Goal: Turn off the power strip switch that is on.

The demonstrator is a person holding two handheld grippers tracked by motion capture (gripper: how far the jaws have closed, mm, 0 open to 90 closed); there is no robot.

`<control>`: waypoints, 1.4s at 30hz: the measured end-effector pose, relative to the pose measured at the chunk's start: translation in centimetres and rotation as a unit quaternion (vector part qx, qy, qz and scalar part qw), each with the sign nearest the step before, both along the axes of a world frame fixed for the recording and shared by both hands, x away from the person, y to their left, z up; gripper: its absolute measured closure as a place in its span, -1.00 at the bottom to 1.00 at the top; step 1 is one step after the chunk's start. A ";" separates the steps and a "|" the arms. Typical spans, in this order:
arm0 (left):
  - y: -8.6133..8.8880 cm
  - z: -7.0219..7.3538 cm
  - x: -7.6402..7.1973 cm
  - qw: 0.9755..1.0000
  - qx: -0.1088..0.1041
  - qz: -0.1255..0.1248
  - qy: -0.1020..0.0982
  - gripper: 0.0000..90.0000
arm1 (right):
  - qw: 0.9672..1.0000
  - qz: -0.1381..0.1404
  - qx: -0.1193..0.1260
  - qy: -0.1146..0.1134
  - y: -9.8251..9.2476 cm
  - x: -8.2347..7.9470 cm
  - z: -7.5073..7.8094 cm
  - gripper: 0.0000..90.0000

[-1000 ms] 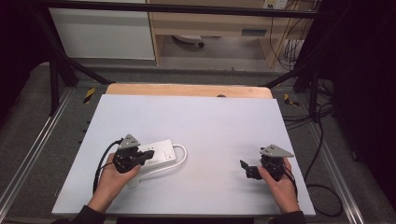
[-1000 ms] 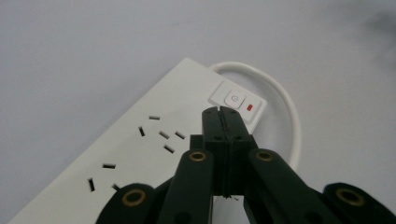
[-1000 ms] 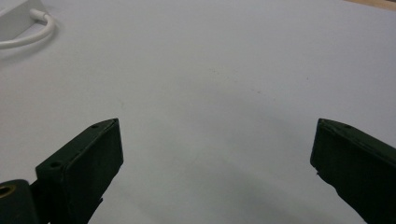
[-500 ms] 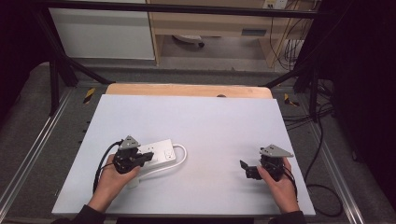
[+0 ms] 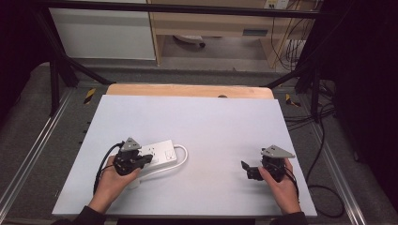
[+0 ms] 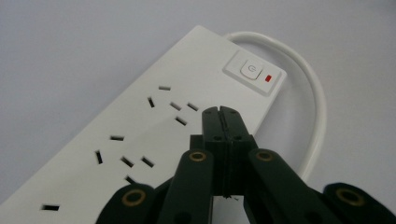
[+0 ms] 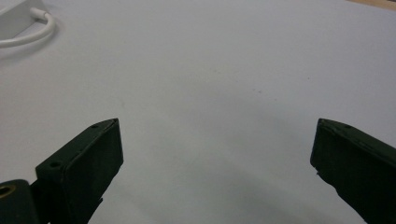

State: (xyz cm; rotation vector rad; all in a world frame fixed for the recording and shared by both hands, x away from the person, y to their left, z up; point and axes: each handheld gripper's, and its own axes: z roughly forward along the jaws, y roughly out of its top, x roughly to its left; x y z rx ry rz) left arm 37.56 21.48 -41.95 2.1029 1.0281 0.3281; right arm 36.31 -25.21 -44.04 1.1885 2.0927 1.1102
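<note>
Stillness since the earlier frame: nothing has shifted. My left gripper [image 6: 221, 111] stays clenched on nothing, its tips over the power strip [image 6: 154, 121], perhaps touching it just short of the switch [image 6: 252, 71]. My right gripper [image 7: 215, 149], well away from the strip, stays spread wide.

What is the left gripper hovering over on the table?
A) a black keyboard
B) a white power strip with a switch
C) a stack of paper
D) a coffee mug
B: the left gripper, jaws shut, points over the white power strip with its switch.
</note>
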 end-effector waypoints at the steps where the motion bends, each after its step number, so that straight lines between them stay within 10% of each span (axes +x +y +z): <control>1: 0.0 0.0 0.0 1.000 0.002 -0.001 0.001 1.00 | 1.000 0.000 0.000 0.001 0.0 0.0 0.0 -0.94; 42: 0.5 -0.5 0.3 1.000 -0.003 0.007 0.013 1.00 | 1.000 0.000 -0.002 0.003 0.1 0.0 -0.1 -0.94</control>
